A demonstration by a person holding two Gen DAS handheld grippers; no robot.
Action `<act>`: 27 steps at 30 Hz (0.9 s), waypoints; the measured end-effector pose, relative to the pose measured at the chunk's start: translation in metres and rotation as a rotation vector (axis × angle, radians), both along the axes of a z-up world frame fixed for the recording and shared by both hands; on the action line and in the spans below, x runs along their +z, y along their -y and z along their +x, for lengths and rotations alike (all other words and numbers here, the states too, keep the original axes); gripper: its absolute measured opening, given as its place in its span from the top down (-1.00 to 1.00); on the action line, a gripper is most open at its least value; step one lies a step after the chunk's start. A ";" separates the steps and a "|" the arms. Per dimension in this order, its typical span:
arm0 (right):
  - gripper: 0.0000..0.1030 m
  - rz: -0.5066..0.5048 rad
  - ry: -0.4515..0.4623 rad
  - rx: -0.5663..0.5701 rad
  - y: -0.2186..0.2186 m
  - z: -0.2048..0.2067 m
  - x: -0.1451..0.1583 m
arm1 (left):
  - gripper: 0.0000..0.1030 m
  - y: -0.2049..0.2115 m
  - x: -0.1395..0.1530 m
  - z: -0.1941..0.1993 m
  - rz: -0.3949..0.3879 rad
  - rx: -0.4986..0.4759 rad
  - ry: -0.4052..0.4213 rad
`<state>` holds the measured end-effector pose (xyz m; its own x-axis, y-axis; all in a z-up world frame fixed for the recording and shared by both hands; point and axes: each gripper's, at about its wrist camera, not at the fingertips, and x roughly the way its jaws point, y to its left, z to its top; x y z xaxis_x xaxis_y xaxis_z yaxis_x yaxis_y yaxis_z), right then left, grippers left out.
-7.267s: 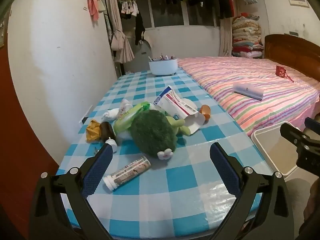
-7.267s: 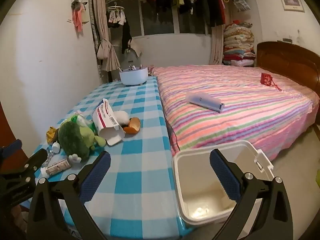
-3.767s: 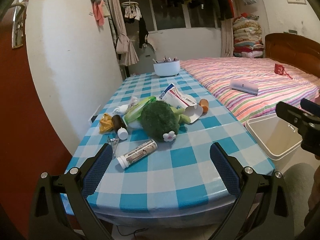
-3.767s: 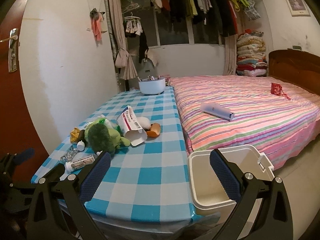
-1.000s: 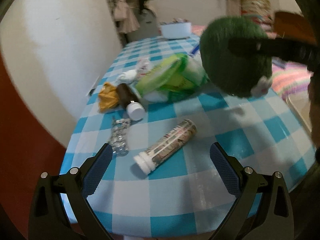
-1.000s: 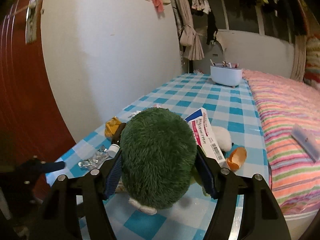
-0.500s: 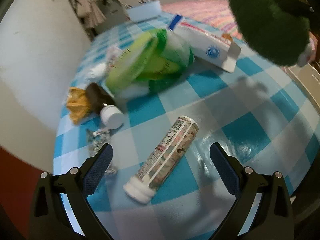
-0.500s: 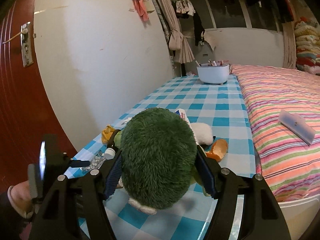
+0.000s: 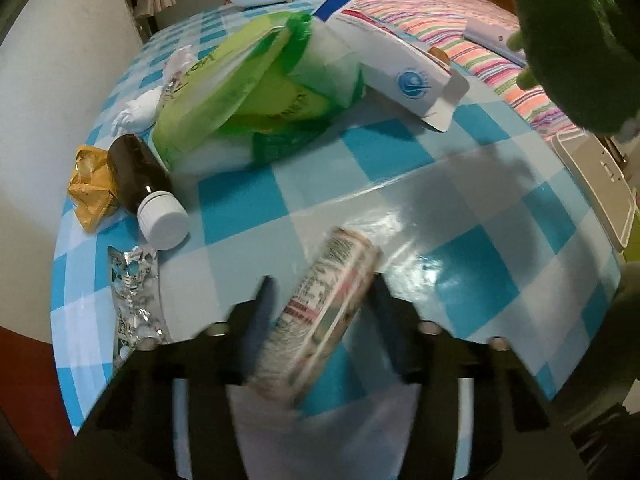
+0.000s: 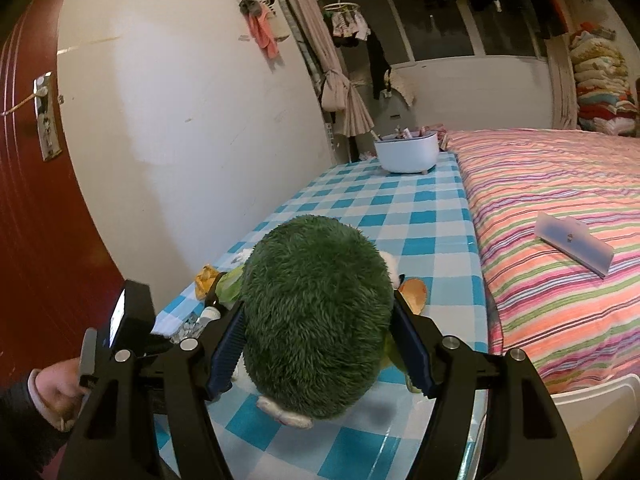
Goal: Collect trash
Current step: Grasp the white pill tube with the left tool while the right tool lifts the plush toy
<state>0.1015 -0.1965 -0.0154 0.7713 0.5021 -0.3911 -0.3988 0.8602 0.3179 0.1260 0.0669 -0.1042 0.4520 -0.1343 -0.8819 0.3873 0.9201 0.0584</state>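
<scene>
My left gripper (image 9: 320, 304) is shut on a printed tube with a white cap (image 9: 320, 316) that lies on the blue checked table (image 9: 460, 216). My right gripper (image 10: 316, 340) is shut on a green plush toy (image 10: 316, 316) and holds it above the table; the toy also shows at the top right of the left wrist view (image 9: 576, 40). Other trash lies behind the tube: a brown bottle with a white cap (image 9: 148, 192), a yellow wrapper (image 9: 90, 188), a foil blister strip (image 9: 132, 296), a green plastic bag (image 9: 256, 92), a white carton (image 9: 396, 76) and crumpled tissue (image 9: 136, 112).
A white open bin (image 9: 600, 184) stands on the floor off the table's right edge. A striped bed (image 10: 560, 240) runs along the right side. A white tub (image 10: 406, 152) sits at the table's far end. A wall and a red door (image 10: 32, 200) are on the left.
My left gripper has dropped to the table and closed on the printed tube. My right gripper has carried the green plush toy up and to the right.
</scene>
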 end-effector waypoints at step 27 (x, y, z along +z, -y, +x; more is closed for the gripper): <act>-0.28 0.025 0.010 -0.271 0.073 -0.025 -0.017 | 0.46 0.119 0.049 -0.014 -0.311 -0.083 0.218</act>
<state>0.0769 -0.2695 -0.0320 0.8828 0.2860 -0.3725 -0.1583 0.9280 0.3374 0.1115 -0.0525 -0.0553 0.6006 -0.4242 -0.6778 0.4705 0.8729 -0.1294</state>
